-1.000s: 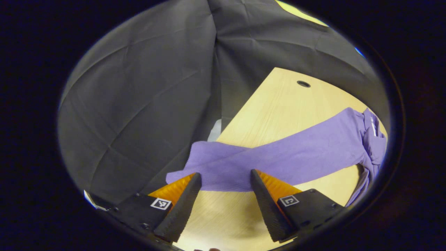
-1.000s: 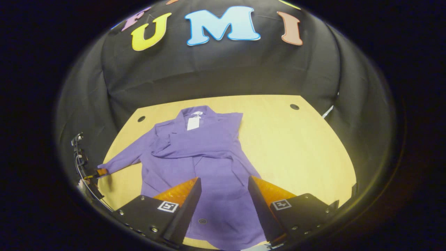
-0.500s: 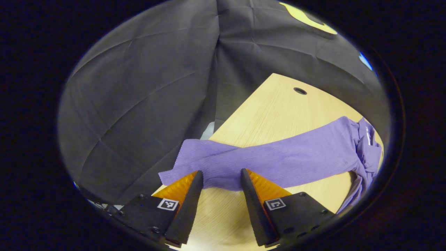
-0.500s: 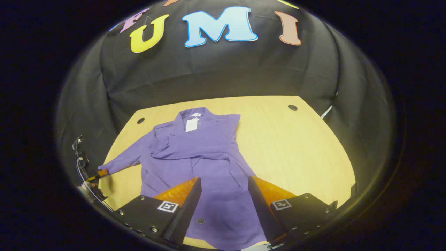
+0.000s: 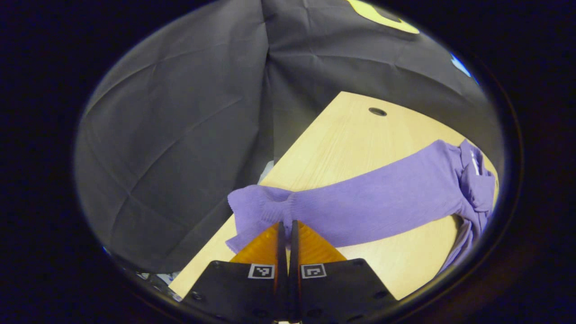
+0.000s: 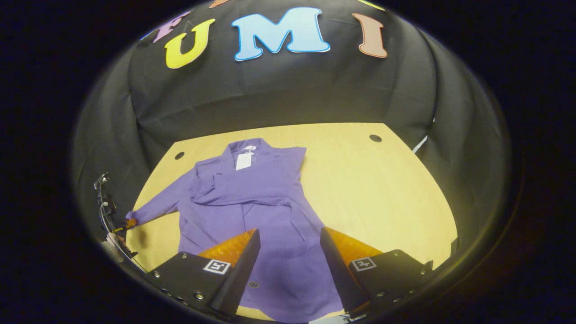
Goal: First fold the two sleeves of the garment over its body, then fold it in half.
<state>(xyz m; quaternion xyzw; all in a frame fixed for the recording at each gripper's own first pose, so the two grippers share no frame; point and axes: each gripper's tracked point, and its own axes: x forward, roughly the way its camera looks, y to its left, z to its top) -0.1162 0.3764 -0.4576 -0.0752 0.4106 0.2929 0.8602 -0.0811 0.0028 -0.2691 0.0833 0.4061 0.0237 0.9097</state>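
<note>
A purple garment (image 6: pixel 265 211) lies flat on the wooden table (image 6: pixel 378 193), collar and white tag toward the far wall. One sleeve (image 6: pixel 234 194) lies folded across its chest. The other sleeve (image 5: pixel 373 202) stretches out to the table's side edge, its cuff (image 5: pixel 256 209) bunched. My left gripper (image 5: pixel 286 224) is shut on that cuff; in the right gripper view the left gripper (image 6: pixel 128 222) sits at the sleeve's end by the table's left edge. My right gripper (image 6: pixel 288 236) hangs open above the garment's lower body, touching nothing.
Black cloth walls close the booth on the far and both side edges of the table. Round cable holes (image 6: pixel 375 137) (image 6: pixel 179 155) sit in the two far corners. Bare wood spreads to the right of the garment.
My left gripper has gone from open to shut on the sleeve's cuff, which bunched up between the fingers. My right gripper has held nearly still.
</note>
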